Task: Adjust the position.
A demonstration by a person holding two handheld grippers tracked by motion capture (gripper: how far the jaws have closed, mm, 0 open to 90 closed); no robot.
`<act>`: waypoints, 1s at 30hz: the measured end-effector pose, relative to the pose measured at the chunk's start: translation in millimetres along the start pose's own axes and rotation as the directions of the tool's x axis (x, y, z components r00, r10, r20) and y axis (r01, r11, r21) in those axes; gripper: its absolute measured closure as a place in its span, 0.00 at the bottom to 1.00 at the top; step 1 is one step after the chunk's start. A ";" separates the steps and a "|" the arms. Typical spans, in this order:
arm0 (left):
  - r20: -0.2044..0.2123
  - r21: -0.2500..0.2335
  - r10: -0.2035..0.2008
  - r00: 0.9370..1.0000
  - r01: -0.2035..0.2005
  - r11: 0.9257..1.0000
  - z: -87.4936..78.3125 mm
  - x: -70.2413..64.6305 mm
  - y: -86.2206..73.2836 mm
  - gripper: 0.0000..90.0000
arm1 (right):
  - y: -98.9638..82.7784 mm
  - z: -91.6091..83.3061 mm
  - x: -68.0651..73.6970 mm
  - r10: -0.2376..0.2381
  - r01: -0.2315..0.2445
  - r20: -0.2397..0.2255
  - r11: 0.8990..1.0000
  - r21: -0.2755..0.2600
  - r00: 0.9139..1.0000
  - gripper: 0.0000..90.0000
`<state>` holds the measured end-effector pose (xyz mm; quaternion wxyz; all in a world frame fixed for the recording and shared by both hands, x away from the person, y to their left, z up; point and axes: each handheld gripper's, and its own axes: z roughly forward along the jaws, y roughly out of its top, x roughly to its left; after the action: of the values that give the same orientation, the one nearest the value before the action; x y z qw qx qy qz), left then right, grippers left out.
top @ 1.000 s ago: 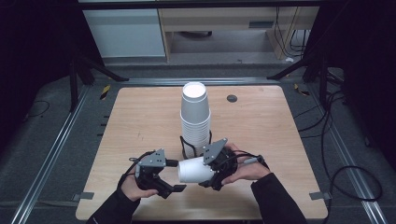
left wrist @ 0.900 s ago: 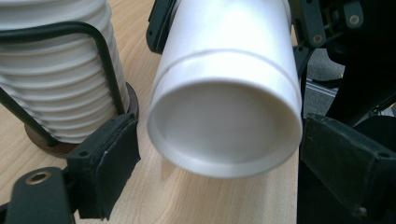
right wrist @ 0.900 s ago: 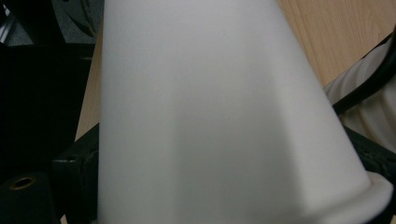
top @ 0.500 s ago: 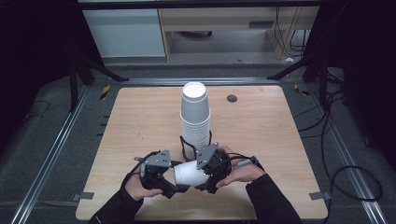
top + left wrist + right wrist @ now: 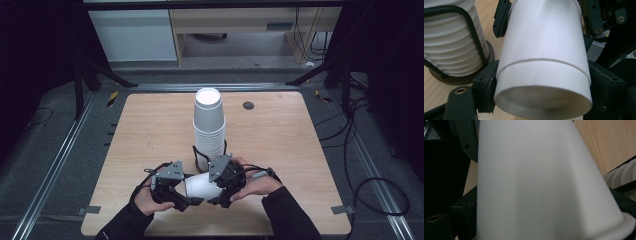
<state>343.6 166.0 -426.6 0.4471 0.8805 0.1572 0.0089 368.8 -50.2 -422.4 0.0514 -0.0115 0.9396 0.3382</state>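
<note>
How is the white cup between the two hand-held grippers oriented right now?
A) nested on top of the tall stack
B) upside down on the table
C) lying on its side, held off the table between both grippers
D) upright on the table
C: the white cup lies sideways between the left hand-held gripper and the right hand-held gripper, each gripping one end, in front of the cup stack.

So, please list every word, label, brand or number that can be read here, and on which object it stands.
None can be read.
The white paper cup held between the two grippers is plain.
The stack of cups in its wire holder is plain too.
The wooden table bears no print.
</note>
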 end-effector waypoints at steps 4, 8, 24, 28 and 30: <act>0.010 -0.004 -0.007 1.000 0.007 1.000 -0.6 0.3 -0.3 0.23 | -0.2 0.0 0.2 0.004 -0.004 -0.004 1.000 -0.005 1.000 0.07; 0.011 -0.010 -0.005 1.000 0.005 1.000 -2.2 0.3 -0.4 0.23 | 0.2 -1.5 0.0 0.010 -0.011 -0.011 1.000 -0.017 1.000 0.06; -0.021 -0.070 -0.030 0.999 0.028 0.997 -22.9 12.8 -10.9 0.23 | -20.1 -46.1 -6.0 0.149 -0.139 0.027 0.965 -0.220 0.988 0.03; -0.014 -0.109 -0.037 0.999 0.035 0.993 -25.3 14.7 -11.9 0.23 | -31.7 -49.0 -3.2 0.191 -0.177 0.035 0.952 -0.251 0.981 0.02; -0.007 -0.129 -0.035 0.999 0.034 0.991 -25.3 14.8 -11.7 0.23 | -36.7 -49.0 -1.4 0.217 -0.199 0.037 0.942 -0.272 0.976 0.02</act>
<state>350.6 196.5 -422.5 0.5022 0.8470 0.1736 0.0153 368.0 -109.8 -408.0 0.0444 0.0921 0.8793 0.4651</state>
